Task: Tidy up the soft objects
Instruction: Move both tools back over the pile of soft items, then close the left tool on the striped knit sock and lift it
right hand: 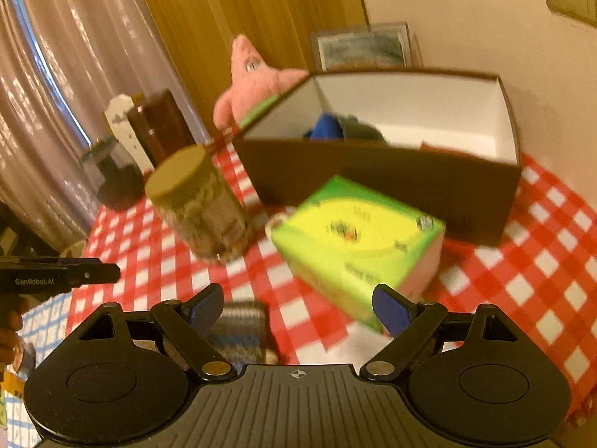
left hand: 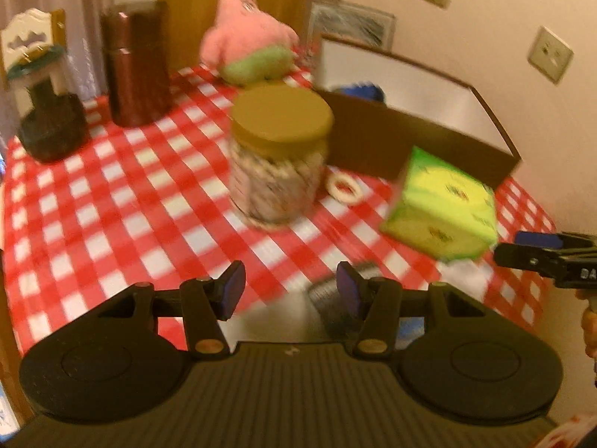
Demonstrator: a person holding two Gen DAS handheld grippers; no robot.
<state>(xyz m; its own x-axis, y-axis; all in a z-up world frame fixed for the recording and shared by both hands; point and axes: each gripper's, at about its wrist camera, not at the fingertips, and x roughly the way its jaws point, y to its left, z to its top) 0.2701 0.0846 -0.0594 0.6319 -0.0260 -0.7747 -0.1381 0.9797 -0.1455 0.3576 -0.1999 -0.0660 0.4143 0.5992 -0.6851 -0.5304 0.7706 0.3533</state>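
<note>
Both grippers tilt down over the bench (left hand: pixel 112 194); left gripper (left hand: pixel 289 291) jaws parted, empty; right gripper (right hand: pixel 298 310) jaws wide, empty, near the green box (right hand: pixel 354 239).

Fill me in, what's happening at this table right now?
A person holds two grippers over the checkered table, both open and empty. The left gripper faces the tan-lidded jar; the right gripper is near the green tissue box. The pink plush sits behind the brown box, which already holds something blue.
</note>
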